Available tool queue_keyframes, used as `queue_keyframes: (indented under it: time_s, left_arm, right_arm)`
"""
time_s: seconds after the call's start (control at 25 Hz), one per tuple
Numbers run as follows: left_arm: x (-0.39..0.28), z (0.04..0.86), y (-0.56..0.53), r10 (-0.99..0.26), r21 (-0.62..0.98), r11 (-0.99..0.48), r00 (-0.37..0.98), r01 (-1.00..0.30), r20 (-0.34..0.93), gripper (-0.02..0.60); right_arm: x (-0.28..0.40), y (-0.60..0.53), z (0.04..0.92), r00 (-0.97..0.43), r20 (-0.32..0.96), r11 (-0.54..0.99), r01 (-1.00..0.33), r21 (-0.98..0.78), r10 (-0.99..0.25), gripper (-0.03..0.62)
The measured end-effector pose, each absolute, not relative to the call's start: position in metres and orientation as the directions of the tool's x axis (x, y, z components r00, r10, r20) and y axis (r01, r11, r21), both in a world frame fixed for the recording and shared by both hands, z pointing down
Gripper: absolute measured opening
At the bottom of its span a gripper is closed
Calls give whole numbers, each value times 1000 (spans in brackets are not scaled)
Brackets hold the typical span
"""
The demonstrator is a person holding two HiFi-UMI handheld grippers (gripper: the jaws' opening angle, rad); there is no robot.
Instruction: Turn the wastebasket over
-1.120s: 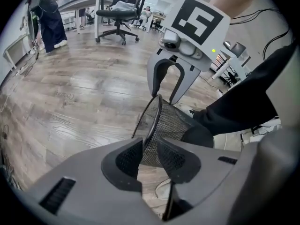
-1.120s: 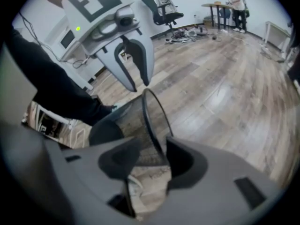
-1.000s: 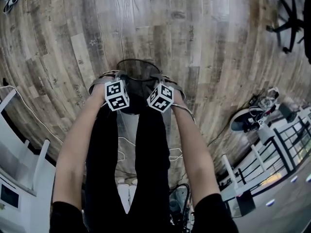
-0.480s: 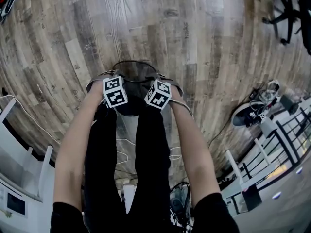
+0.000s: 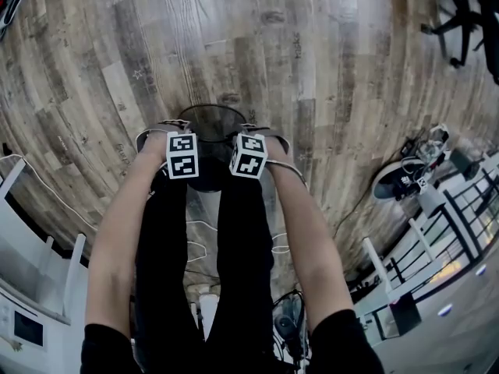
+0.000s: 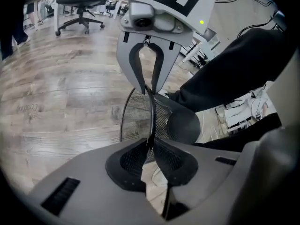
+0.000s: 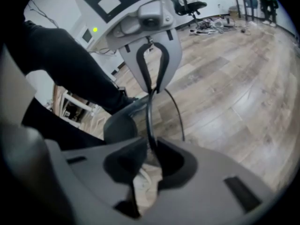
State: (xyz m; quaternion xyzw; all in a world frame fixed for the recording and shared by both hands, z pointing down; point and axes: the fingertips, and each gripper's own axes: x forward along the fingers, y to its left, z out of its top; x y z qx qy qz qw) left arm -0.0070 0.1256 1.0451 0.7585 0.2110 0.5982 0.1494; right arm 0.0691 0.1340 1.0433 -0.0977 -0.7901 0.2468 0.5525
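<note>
Black mesh wastebasket (image 5: 210, 123), mouth up, on the wood floor (image 5: 327, 53) before the person's legs. Left gripper (image 6: 150, 146) and right gripper (image 7: 151, 154): jaws closing on opposite sides of its rim, the wire between them.

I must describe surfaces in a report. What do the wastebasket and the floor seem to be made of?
The wastebasket: probably black metal mesh, matte; a fine see-through grid under a solid rim. The floor: wood-look planks with slight sheen; grain and board seams show, but wood or laminate is unclear.
</note>
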Motion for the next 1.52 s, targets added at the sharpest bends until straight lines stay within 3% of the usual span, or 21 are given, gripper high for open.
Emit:
queue_keyframes:
  time_s: [0.44, 0.92, 1.28, 1.52]
  left_arm:
    - [-20, 1027, 145, 527, 493, -847, 188, 200, 829, 71]
    - [-6, 953, 118, 415, 327, -864, 173, 382, 893, 76]
    - [5, 916, 48, 152, 36, -916, 263, 399, 953, 71]
    - [7, 917, 32, 2, -125, -905, 298, 406, 954, 63]
  right_arm:
    - [58, 150, 1020, -369, 800, 851, -45, -524, 473, 66]
    - [68, 139, 943, -321, 819, 868, 20, -496, 476, 55]
    - [79, 71, 913, -284, 916, 958, 47, -282, 283, 54]
    - [82, 51, 913, -207, 974, 988, 140, -62, 90, 51]
